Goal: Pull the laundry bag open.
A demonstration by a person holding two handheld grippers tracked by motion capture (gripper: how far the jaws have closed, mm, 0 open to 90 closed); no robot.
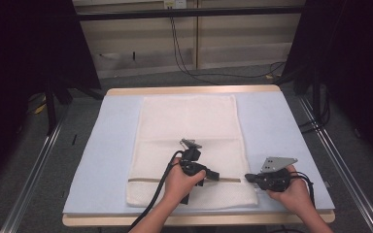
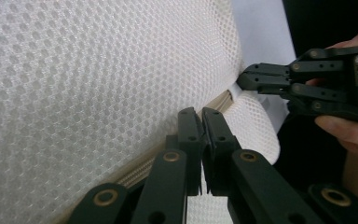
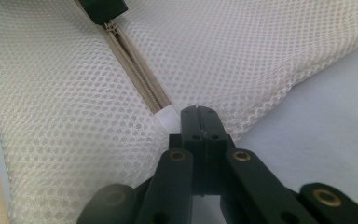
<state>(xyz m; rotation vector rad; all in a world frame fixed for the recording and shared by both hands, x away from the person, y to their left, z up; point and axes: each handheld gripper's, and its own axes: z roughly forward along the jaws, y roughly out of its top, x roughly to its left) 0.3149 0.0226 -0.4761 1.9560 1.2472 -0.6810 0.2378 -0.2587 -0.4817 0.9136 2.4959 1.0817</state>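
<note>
On the mesh bag (image 1: 189,145), both hand-held grippers (left (image 1: 215,175), right (image 1: 248,178)) clamp its zipper (image 3: 137,77).

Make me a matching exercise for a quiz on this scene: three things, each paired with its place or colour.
Things:
1. white mesh laundry bag
2. beige zipper strip
3. pale blue table mat

Descriptions:
A. runs across the bag's near end
B. covers the wooden tabletop
C. lies flat at the mat's middle

Pairs: 1-C, 2-A, 3-B
</note>
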